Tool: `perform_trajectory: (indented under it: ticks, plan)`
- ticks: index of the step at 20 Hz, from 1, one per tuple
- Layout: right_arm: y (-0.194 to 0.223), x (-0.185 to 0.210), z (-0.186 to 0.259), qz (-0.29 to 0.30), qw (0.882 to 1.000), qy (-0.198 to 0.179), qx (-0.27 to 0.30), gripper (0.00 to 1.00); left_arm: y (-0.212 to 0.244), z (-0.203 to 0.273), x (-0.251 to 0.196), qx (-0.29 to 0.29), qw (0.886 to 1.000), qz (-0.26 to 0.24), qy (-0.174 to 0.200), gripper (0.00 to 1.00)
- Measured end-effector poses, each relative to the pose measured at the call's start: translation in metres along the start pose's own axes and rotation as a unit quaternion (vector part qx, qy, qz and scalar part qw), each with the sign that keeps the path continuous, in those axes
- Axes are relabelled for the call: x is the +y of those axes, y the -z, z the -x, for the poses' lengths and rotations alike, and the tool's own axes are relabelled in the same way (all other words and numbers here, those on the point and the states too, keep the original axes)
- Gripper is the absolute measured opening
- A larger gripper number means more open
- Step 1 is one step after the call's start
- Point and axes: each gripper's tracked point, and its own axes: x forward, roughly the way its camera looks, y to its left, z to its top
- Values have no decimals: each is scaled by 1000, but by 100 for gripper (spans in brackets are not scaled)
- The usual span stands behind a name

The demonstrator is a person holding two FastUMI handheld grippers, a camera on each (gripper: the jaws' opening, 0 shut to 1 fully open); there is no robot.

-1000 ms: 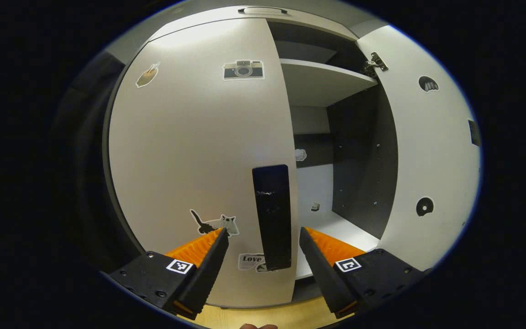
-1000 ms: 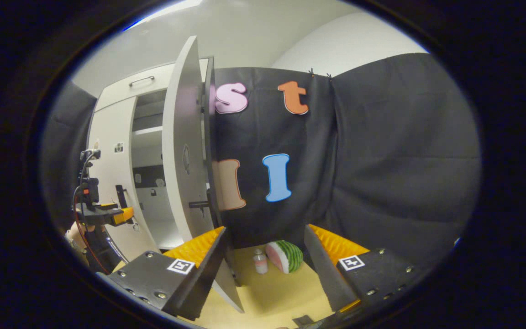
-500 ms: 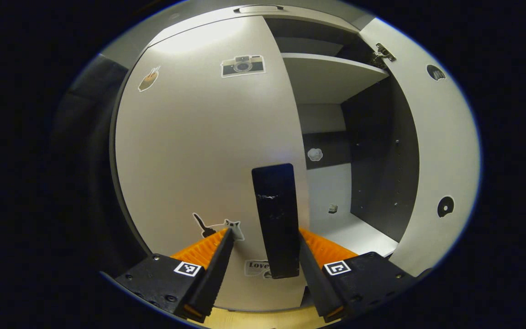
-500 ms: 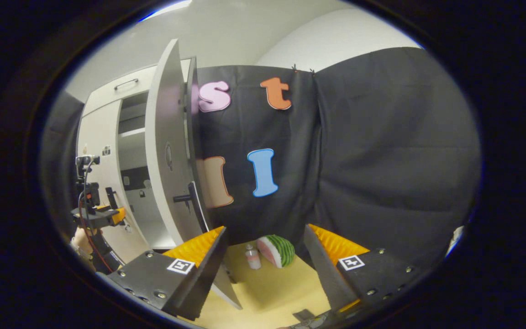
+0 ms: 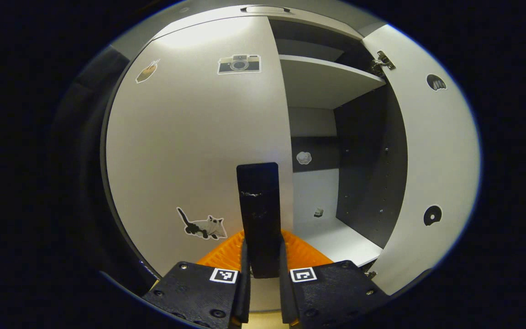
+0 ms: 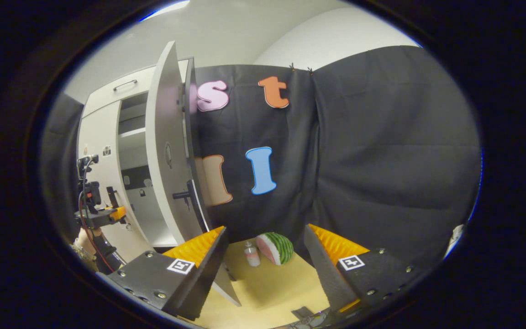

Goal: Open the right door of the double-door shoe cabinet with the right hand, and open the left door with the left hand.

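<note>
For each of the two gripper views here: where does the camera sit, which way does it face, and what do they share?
Left gripper view: rides the left gripper, facing the closed left door; fingers clamp its black handle.
Right gripper view: rides the open right gripper, facing the booth wall and a watermelon slice; a hand shows far left.
Shared: the open right door.

Staged recording booth – black cloth wall [image 6: 381, 151], shoe cabinet [image 5: 190, 137], toy watermelon [image 6: 276, 247].

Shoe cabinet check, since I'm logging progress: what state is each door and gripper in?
Right door: swung wide open.
Left door: closed, or nearly.
Left door's handle: clamped between the fingers.
Left gripper: shut on the handle.
Right gripper: open, holding nothing.
</note>
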Motion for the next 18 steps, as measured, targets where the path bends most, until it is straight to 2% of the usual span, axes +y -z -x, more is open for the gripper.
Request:
perform_trajectory:
  ticks: [4,18]
  plan:
    - [-1,0,4,2,1000,-5,1,99,1,4,0,3,1000,8,8,22]
    - [7,26,0,7,999,-47,17,100,4,37,1,5,999,23,44,21]
